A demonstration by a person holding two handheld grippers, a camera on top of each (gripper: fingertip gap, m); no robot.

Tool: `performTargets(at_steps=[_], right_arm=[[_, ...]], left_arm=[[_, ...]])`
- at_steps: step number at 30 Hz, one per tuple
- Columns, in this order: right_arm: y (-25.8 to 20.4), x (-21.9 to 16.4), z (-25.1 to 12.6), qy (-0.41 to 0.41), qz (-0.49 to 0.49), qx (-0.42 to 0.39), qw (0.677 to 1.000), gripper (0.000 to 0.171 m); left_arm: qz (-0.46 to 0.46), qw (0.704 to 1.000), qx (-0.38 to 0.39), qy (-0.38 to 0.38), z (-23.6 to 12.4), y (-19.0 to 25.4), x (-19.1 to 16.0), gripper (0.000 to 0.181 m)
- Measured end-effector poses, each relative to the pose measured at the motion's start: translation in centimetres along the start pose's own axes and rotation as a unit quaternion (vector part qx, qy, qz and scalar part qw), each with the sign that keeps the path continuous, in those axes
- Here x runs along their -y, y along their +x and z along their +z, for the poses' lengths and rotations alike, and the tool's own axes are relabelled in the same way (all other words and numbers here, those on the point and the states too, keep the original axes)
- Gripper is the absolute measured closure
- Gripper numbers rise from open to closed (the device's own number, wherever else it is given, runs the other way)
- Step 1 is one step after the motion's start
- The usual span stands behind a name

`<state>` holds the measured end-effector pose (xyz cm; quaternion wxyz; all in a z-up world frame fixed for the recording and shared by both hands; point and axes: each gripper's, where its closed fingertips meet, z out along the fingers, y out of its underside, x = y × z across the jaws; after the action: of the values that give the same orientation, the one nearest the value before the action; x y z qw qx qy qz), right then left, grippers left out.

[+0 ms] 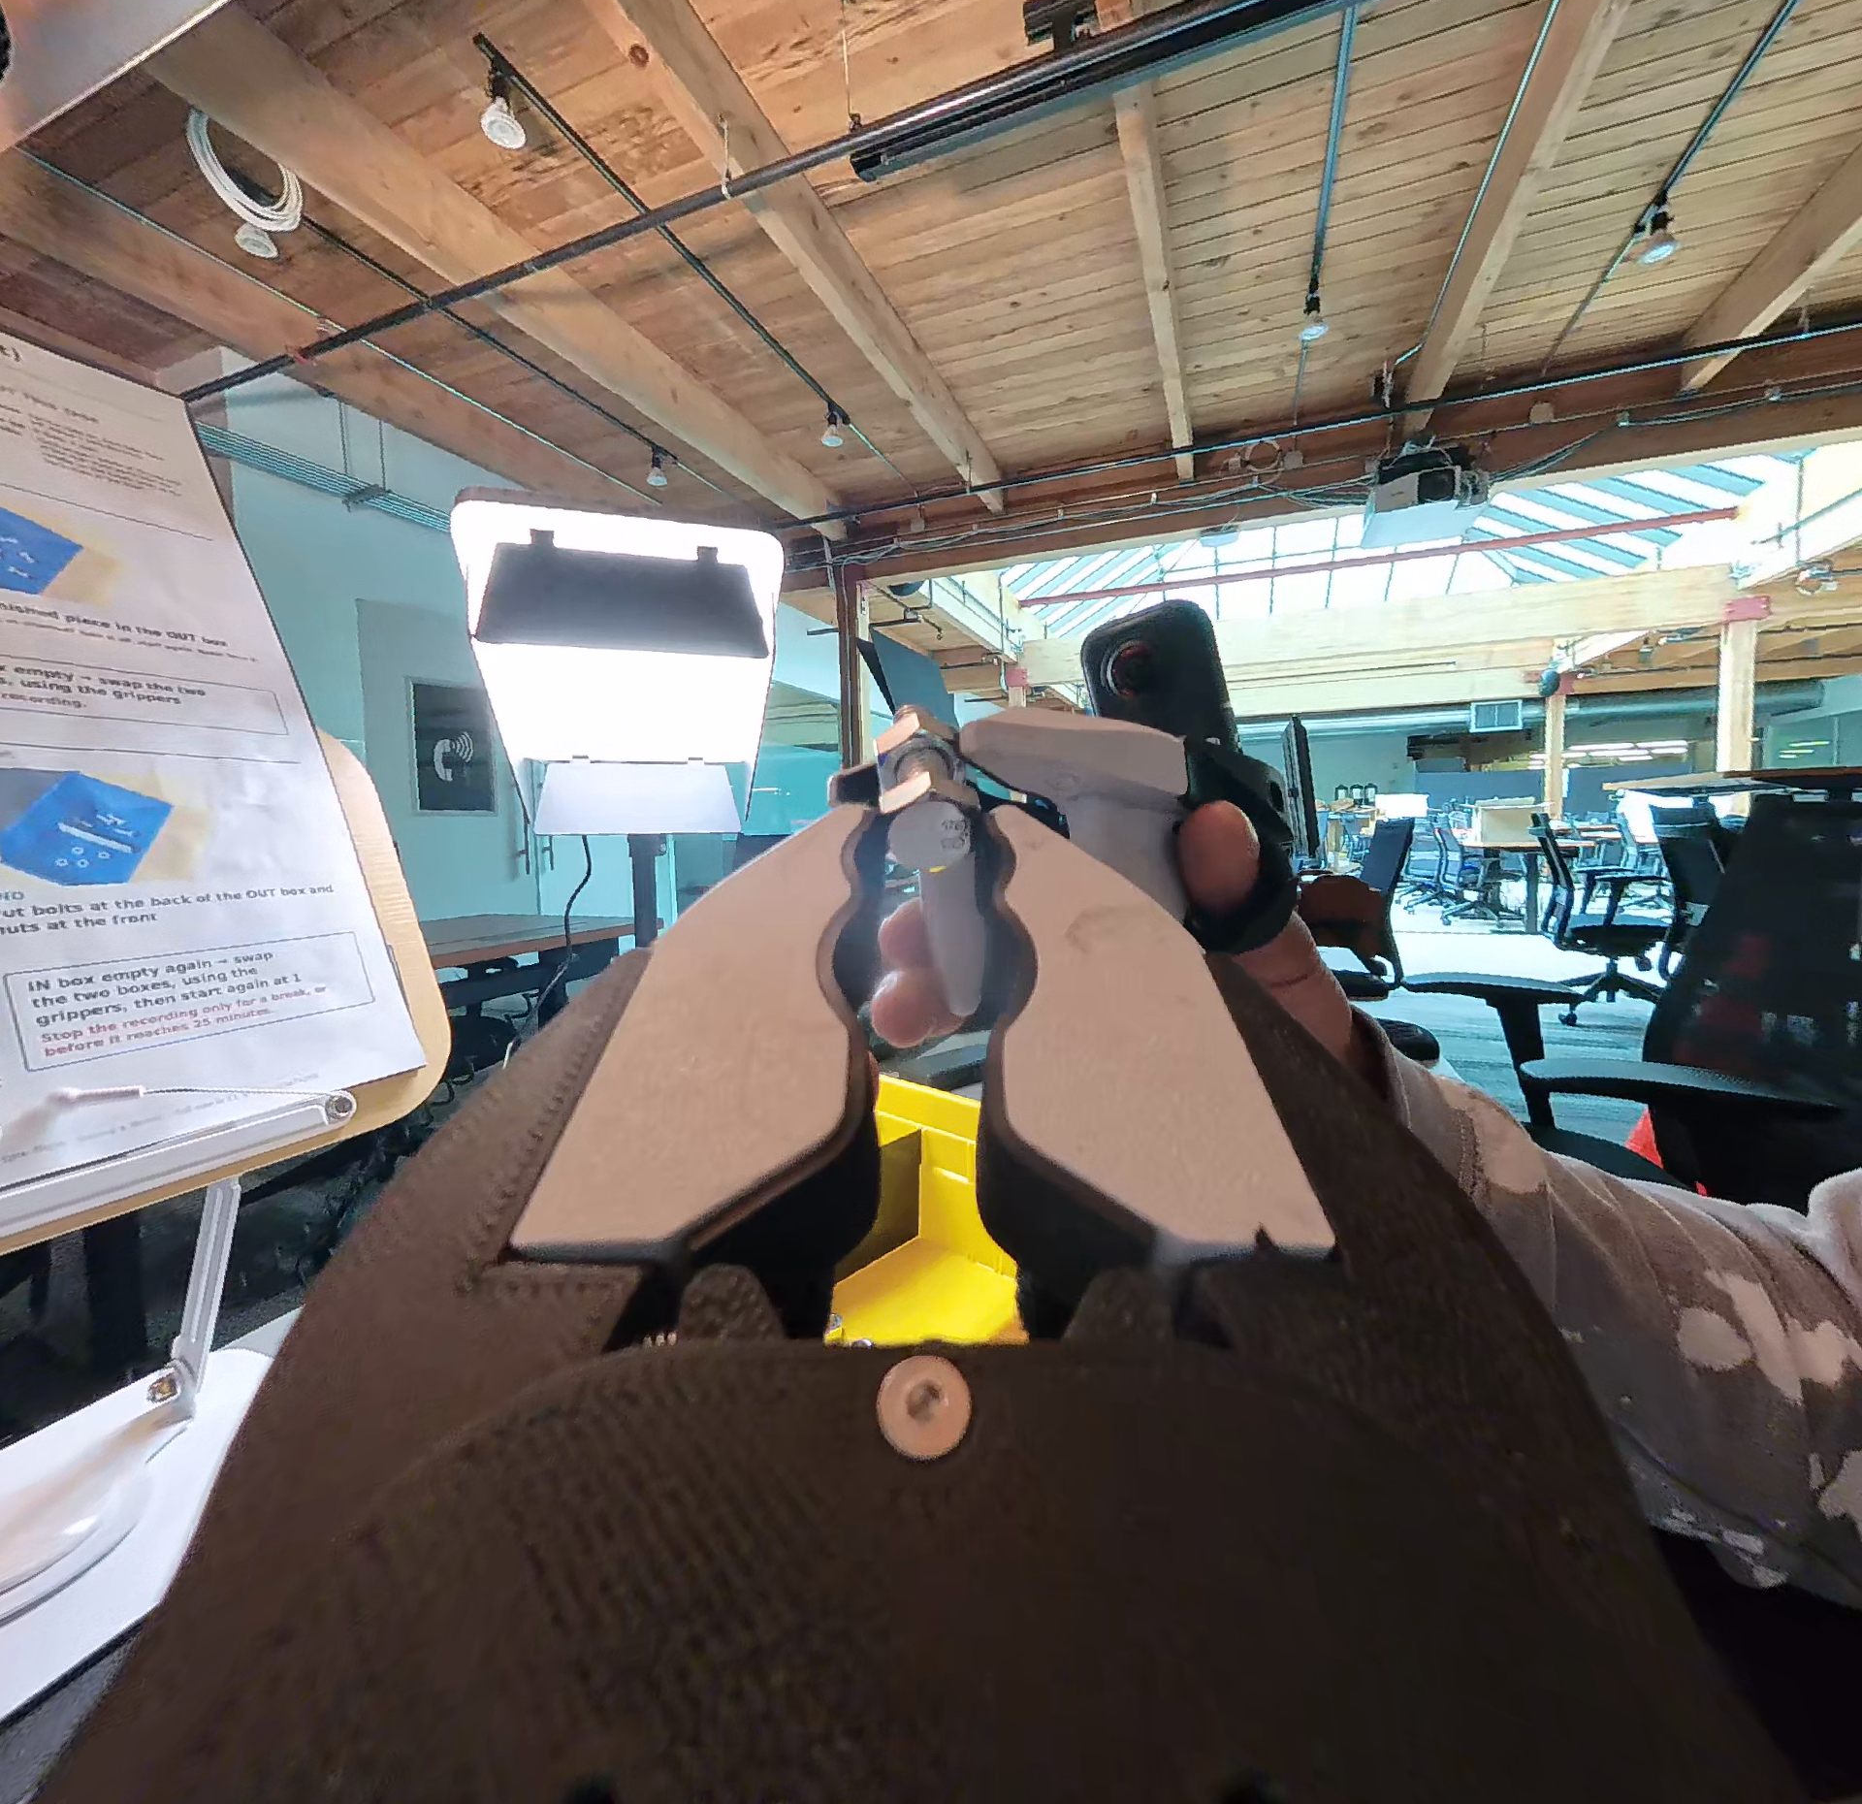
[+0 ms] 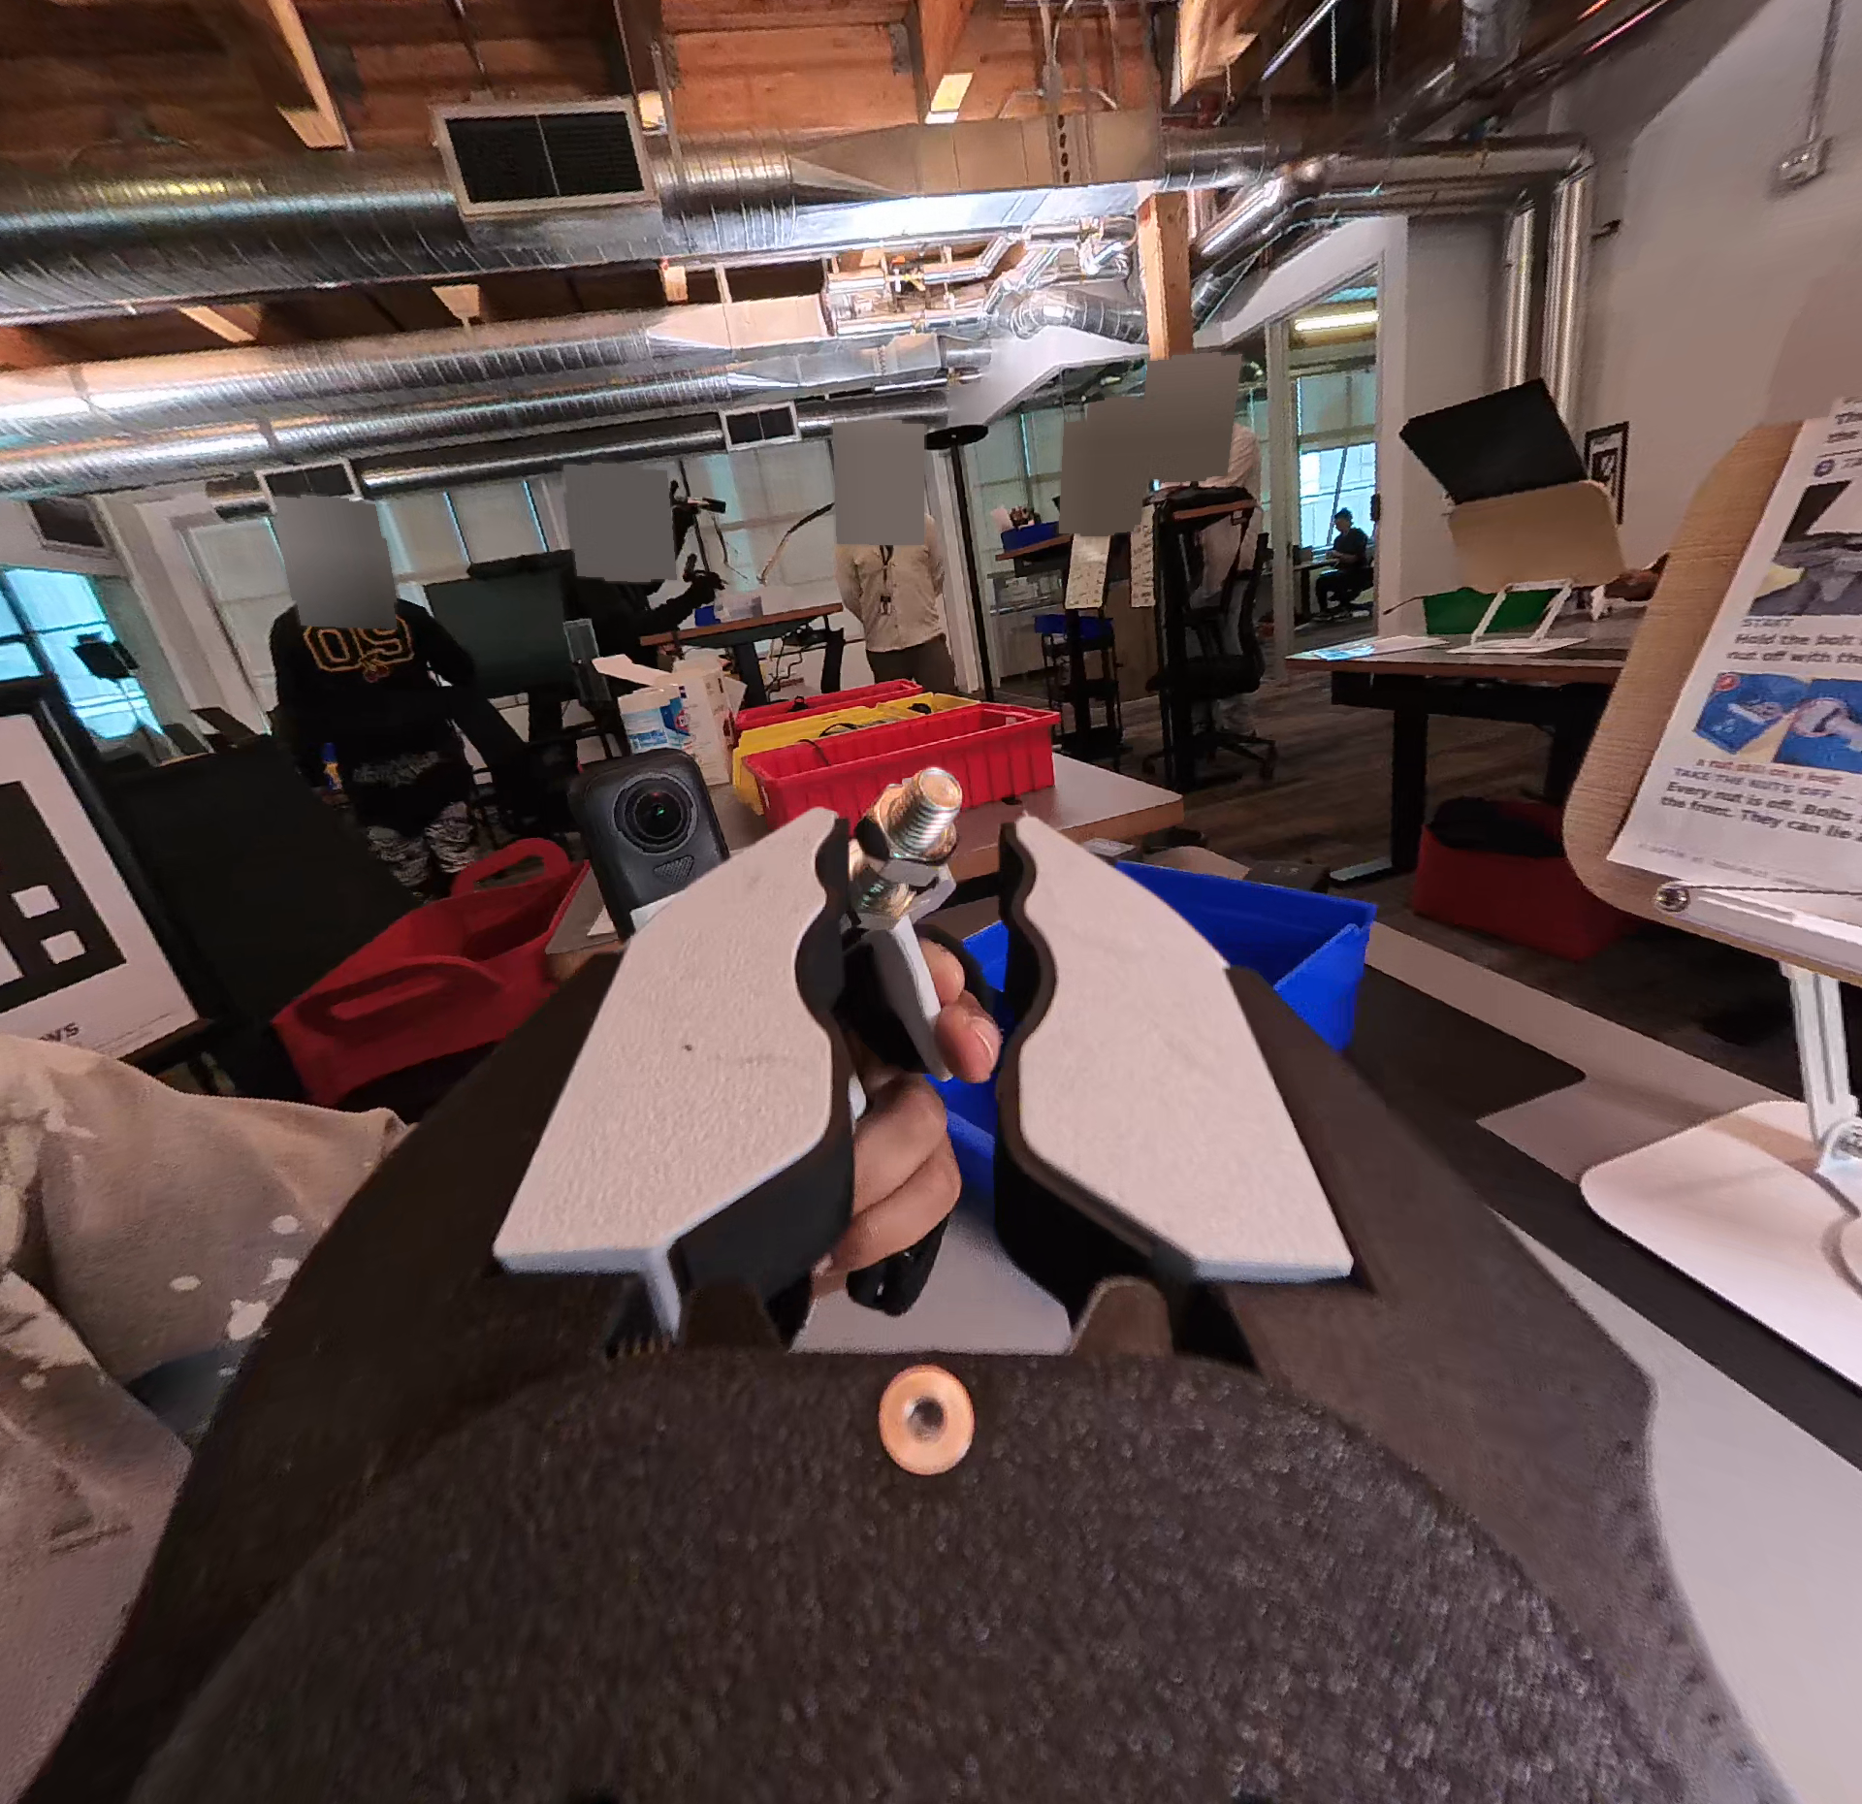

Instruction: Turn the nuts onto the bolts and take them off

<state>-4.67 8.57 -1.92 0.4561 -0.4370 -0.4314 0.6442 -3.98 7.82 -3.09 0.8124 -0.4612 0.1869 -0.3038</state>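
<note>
The left gripper (image 1: pixel 922 839), with its two grey-faced black fingers (image 1: pixel 705 1030) nearly together, is pinching the hexagonal head of one silver threaded steel bolt (image 1: pixel 927 829) at its fingertips, at about 12 o'clock in the left wrist view. Two silver hexagonal nuts (image 1: pixel 912 748) are sitting on the bolt's thread, one just beside the other. The right gripper (image 2: pixel 922 864) is standing with its two grey-faced fingers (image 2: pixel 1139 1030) parted around the bolt's free end, the gap wider than the nuts; whether either finger is touching a nut cannot be told. In the right wrist view the bolt is tilting toward 1 o'clock, its threaded end uppermost. Each gripper is being held by one hand (image 2: pixel 907 1151) in a black fingerless glove. One yellow plastic bin (image 1: pixel 922 1211) is showing below the left fingers, and one blue plastic bin (image 2: pixel 1259 939) is sitting on the table (image 2: pixel 1572 1282) at 3 o'clock of the right fingers.
</note>
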Motion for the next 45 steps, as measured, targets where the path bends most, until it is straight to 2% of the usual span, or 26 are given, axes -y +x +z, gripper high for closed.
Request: performTargets(at_steps=[4, 10, 17, 24, 26, 30, 34, 37, 41, 44, 45], right_arm=[[0.0, -0.1, 0.0, -0.005, -0.013, 0.000, 1.000, 0.153], [0.2, -0.9, -1.4, -0.093, -0.147, -0.014, 0.985, 0.152], [-0.9, -1.6, -2.8, -0.140, -0.175, 0.042, 0.974, 0.152], [-1.1, -2.2, -3.0, -0.164, -0.193, 0.043, 0.967, 0.152], [-1.0, -2.3, -2.9, -0.164, -0.194, 0.040, 0.966, 0.152], [-0.8, -1.4, -2.7, -0.129, -0.168, 0.037, 0.977, 0.151], [1.7, 0.5, -3.1, -0.078, -0.104, -0.025, 0.991, 0.156], [0.7, 0.9, -2.7, -0.055, -0.077, -0.001, 0.995, 0.147], [-0.4, -0.5, -1.2, -0.075, -0.078, 0.006, 0.994, 0.132], [0.0, -0.4, -1.3, -0.068, -0.059, 0.012, 0.996, 0.141], [0.5, -0.1, -1.6, -0.062, -0.041, 0.005, 0.997, 0.155]], left_arm=[[-0.016, 1.000, -0.009, -0.015, 0.1, -0.1, -0.6, 0.163], [-0.074, 0.990, -0.068, -0.098, 0.7, 0.7, -2.5, 0.164], [-0.123, 0.970, -0.137, -0.159, 0.8, 2.7, -3.5, 0.163], [-0.116, 0.964, -0.140, -0.195, 0.7, 3.1, -4.5, 0.163], [-0.106, 0.966, -0.133, -0.194, 0.7, 2.9, -4.5, 0.163], [-0.044, 0.984, -0.092, -0.144, 0.8, 2.0, -3.2, 0.163], [-0.017, 0.990, -0.072, -0.119, 0.5, 1.1, -1.7, 0.163], [-0.011, 0.990, -0.061, -0.127, 0.4, 0.8, -1.8, 0.163], [0.000, 0.990, -0.054, -0.134, 0.6, 0.8, -2.4, 0.163], [0.009, 0.991, -0.044, -0.124, 0.5, 0.5, -1.9, 0.163], [0.006, 0.992, -0.049, -0.116, 0.3, 0.5, -1.5, 0.163]])
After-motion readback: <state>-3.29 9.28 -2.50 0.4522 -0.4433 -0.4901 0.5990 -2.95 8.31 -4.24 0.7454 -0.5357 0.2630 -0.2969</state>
